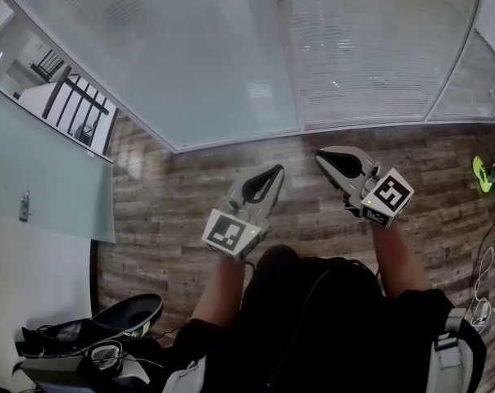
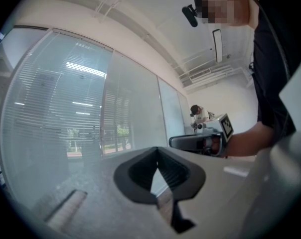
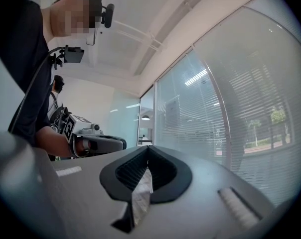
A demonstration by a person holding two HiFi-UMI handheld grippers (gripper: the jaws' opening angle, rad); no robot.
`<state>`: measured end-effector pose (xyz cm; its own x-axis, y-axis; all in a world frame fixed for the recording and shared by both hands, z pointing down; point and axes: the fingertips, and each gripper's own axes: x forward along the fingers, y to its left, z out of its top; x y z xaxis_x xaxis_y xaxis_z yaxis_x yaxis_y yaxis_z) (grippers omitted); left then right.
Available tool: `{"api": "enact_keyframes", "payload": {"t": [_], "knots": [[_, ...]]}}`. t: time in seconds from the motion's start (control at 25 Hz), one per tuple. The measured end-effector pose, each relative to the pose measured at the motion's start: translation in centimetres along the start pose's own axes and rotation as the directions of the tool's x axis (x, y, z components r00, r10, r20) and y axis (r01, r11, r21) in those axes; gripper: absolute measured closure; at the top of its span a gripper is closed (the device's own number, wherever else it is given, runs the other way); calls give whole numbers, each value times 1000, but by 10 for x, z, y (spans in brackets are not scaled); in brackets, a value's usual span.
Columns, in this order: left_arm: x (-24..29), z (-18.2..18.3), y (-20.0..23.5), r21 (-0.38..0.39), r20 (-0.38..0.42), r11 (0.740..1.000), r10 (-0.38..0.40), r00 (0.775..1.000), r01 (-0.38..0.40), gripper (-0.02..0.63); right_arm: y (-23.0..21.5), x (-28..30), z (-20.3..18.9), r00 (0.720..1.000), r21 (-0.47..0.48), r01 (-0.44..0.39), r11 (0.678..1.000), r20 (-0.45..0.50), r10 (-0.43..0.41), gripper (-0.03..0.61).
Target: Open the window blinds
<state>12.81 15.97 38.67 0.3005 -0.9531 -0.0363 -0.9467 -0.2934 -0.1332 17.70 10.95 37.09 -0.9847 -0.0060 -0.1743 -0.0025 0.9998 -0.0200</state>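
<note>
We hold the left gripper (image 2: pixel 157 152) with its jaws together and nothing between them. The right gripper (image 3: pixel 148 150) sits just beside it, jaws also closed and empty. The window blinds (image 1: pixel 379 47) hang behind the glass wall (image 1: pixel 190 64) ahead of both pairs of jaws, well apart from them and untouched.

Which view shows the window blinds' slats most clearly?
The right gripper view: the blinds fill its right side, with each slat distinct. The left gripper view shows them hazier, at its left. The head view sees them only steeply from above.
</note>
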Motion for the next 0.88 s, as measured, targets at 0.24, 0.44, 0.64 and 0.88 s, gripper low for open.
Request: {"api": "enact_keyframes", "payload": {"t": [0.24, 0.44, 0.64, 0.88], "knots": [[4, -2, 1, -17, 9, 1000, -7, 1000, 7, 609, -5, -9, -13, 999, -18, 16, 1000, -40, -17, 574], [12, 2, 1, -43, -15, 999, -26, 1000, 26, 609, -14, -6, -9, 999, -12, 31, 999, -37, -32, 574], [17, -1, 9, -29, 17, 999, -20, 1000, 21, 609, -19, 0, -7, 998, -14, 33, 999, -45, -34, 574], [25, 0, 23, -26, 3, 1000, -17, 1000, 17, 609, -31, 10, -12, 998, -15, 21, 1000, -53, -22, 574]]}}
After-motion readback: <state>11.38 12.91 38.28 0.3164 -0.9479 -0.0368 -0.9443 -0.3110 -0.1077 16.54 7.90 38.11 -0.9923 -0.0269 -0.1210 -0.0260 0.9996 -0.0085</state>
